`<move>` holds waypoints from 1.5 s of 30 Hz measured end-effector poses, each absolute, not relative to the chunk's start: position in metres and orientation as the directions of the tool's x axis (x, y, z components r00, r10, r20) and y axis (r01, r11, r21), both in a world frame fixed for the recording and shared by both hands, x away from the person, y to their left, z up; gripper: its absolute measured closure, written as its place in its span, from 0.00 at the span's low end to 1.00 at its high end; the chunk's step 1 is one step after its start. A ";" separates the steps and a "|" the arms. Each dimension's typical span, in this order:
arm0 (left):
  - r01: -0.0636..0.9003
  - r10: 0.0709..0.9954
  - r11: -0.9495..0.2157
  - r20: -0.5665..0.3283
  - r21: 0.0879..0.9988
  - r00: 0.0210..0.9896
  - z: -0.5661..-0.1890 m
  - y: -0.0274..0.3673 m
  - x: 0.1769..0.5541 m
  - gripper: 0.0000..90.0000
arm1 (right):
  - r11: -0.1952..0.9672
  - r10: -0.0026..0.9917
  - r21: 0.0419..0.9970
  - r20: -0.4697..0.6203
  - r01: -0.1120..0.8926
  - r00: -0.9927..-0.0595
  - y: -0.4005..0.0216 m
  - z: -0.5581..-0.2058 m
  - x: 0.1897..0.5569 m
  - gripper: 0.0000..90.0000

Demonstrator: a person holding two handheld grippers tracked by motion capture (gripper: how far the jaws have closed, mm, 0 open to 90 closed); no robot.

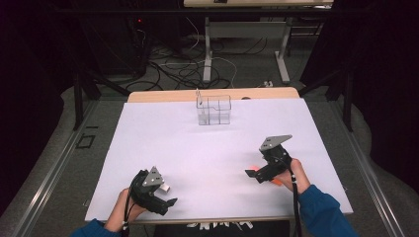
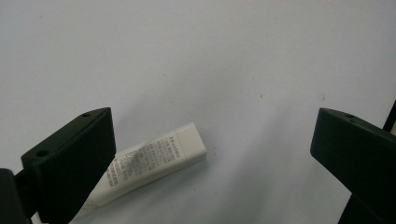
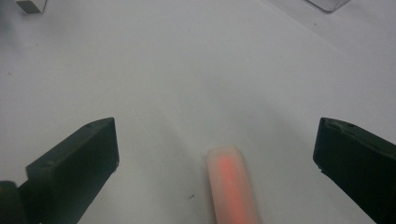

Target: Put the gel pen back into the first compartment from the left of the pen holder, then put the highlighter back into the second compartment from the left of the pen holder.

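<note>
Left gripper, at the near edge of the white surface, jaws spread wide, white printed tube lying loose between them beside one jaw. Right gripper, jaws likewise released, straddles an orange-pink tube lying flat, untouched. Clear compartmented box stands at the far edge.

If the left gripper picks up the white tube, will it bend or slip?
The white tube lies flat and looks small, so probably light. Its body seems soft plastic and may dent under the pads. The squared cap end suggests it will hardly roll.
</note>
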State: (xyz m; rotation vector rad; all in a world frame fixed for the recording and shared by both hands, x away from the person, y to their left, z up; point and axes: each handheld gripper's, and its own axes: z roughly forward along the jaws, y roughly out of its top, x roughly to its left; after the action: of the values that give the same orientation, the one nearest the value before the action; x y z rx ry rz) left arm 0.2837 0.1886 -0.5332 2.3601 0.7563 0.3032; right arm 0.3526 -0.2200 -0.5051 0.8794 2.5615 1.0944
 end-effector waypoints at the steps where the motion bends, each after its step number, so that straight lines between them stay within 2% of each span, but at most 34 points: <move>1: 0.444 0.585 -0.640 0.023 0.627 0.811 -0.532 0.189 0.284 0.00 | 0.538 0.606 0.717 0.037 0.444 -0.795 -0.223 -0.506 0.351 0.00; 21: 0.440 0.593 -0.632 0.032 0.638 0.804 -0.534 0.188 0.283 0.00 | 0.466 0.666 0.734 0.076 0.494 -0.742 -0.255 -0.509 0.333 0.00; 28: 0.439 0.586 -0.642 0.034 0.628 0.810 -0.532 0.189 0.284 0.00 | 0.435 0.694 0.754 0.067 0.492 -0.717 -0.265 -0.507 0.327 0.05; 31: 0.441 0.588 -0.638 0.030 0.631 0.808 -0.533 0.189 0.283 0.00 | 0.431 0.699 0.756 0.066 0.493 -0.712 -0.268 -0.505 0.325 0.11; 35: 0.438 0.586 -0.642 0.035 0.629 0.809 -0.532 0.189 0.283 0.00 | 0.419 0.716 0.757 0.065 0.502 -0.695 -0.272 -0.505 0.322 0.24; 38: 0.442 0.586 -0.642 0.029 0.626 0.810 -0.532 0.189 0.283 0.00 | 0.412 0.719 0.761 0.066 0.501 -0.691 -0.275 -0.507 0.321 0.37; 40: 0.442 0.587 -0.642 0.030 0.627 0.809 -0.532 0.189 0.284 0.00 | 0.422 0.727 0.748 0.058 0.512 -0.684 -0.276 -0.507 0.319 0.49; 41: 0.440 0.594 -0.632 0.034 0.638 0.804 -0.534 0.188 0.283 0.00 | 0.416 0.729 0.751 0.061 0.512 -0.682 -0.276 -0.508 0.319 0.50; 45: 0.439 0.593 -0.633 0.035 0.637 0.805 -0.534 0.188 0.283 0.00 | 0.424 0.730 0.746 0.054 0.514 -0.681 -0.278 -0.510 0.317 0.74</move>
State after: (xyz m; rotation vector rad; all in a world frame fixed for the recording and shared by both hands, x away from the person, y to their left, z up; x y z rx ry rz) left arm 0.2833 0.1880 -0.5336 2.3572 0.7582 0.3193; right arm 0.3166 -0.2781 -0.5099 1.0795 2.4026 1.1124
